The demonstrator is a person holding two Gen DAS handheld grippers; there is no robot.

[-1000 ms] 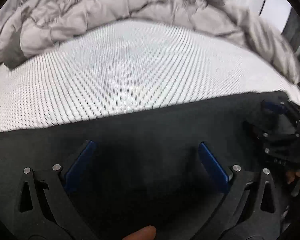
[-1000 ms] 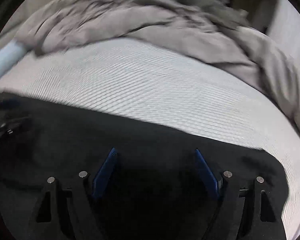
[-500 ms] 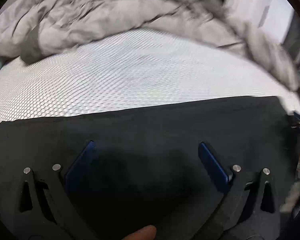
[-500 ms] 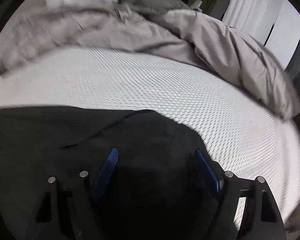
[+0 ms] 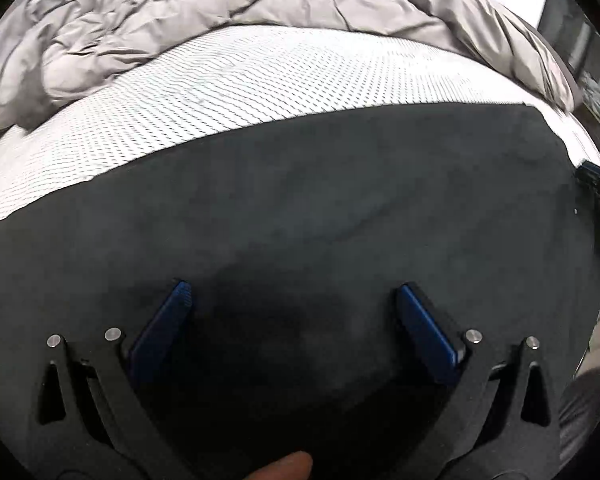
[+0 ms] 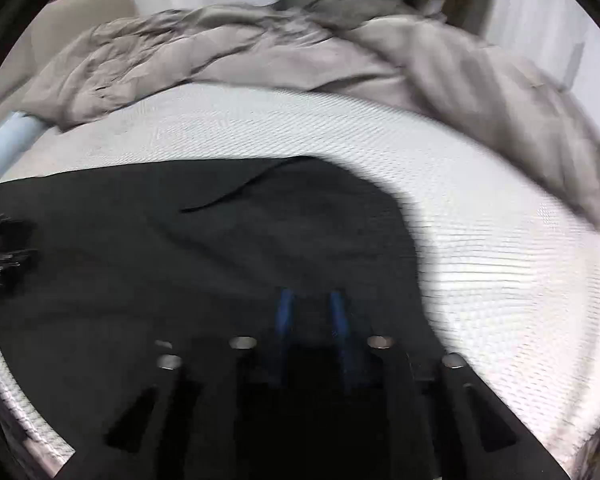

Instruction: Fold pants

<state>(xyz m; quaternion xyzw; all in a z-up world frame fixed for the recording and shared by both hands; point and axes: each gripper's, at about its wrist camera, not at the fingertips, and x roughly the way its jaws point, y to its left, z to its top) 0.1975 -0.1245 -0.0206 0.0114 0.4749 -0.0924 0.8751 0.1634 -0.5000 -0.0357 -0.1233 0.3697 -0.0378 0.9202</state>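
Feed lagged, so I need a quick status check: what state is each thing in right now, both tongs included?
Left tongs: open, over the pants, gripping nothing.
Right tongs: nearly shut; whether they pinch fabric, cannot tell.
Black pants: spread flat on the mattress, one curved crease.
Mattress: bare, textured white cover.
Grey duvet: crumpled at the far side.

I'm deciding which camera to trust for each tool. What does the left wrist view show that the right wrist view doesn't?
Only the left wrist view: the left tool with its fingers wide apart above the black pants, and a fingertip at the bottom edge.

Only the right wrist view: the right tool, blurred, its fingers close together over the pants' right edge, with a dark seam line in the fabric.

Both: the pants spread flat on the white mattress, with the gray comforter bunched behind.
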